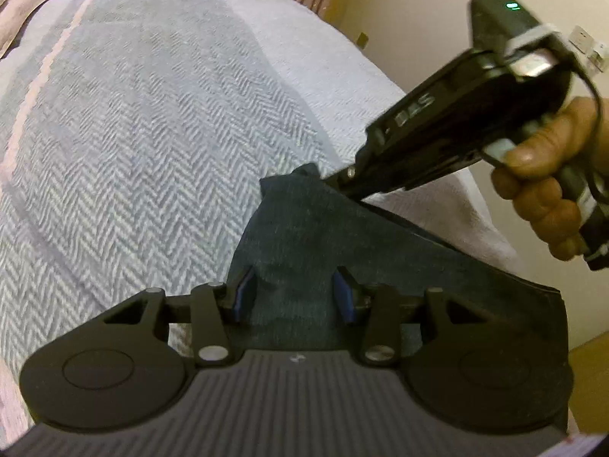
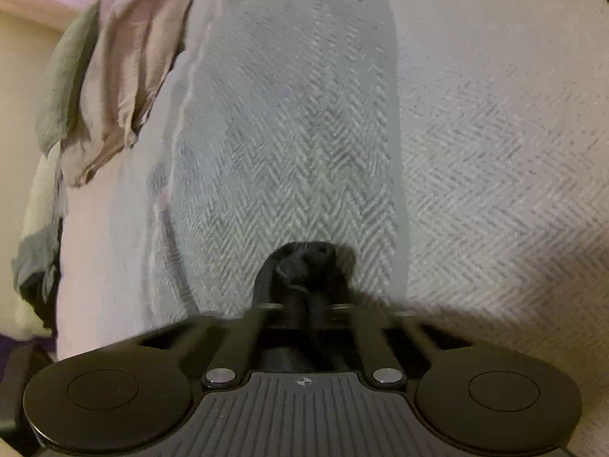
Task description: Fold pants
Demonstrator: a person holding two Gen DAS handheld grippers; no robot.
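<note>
The dark blue-grey pants are raised above a bed. In the left wrist view my left gripper has its blue-padded fingers apart, with the cloth spread across the gap between them. My right gripper, held by a hand, comes in from the right and pinches the cloth's far corner. In the right wrist view a bunched dark wad of the pants sticks out ahead of the right gripper, whose fingers are closed on it and mostly hidden by the cloth.
A grey herringbone blanket with a pink stripe covers the bed. Crumpled beige and green cloths lie at the bed's far left edge in the right wrist view. A cream wall stands behind the bed on the right.
</note>
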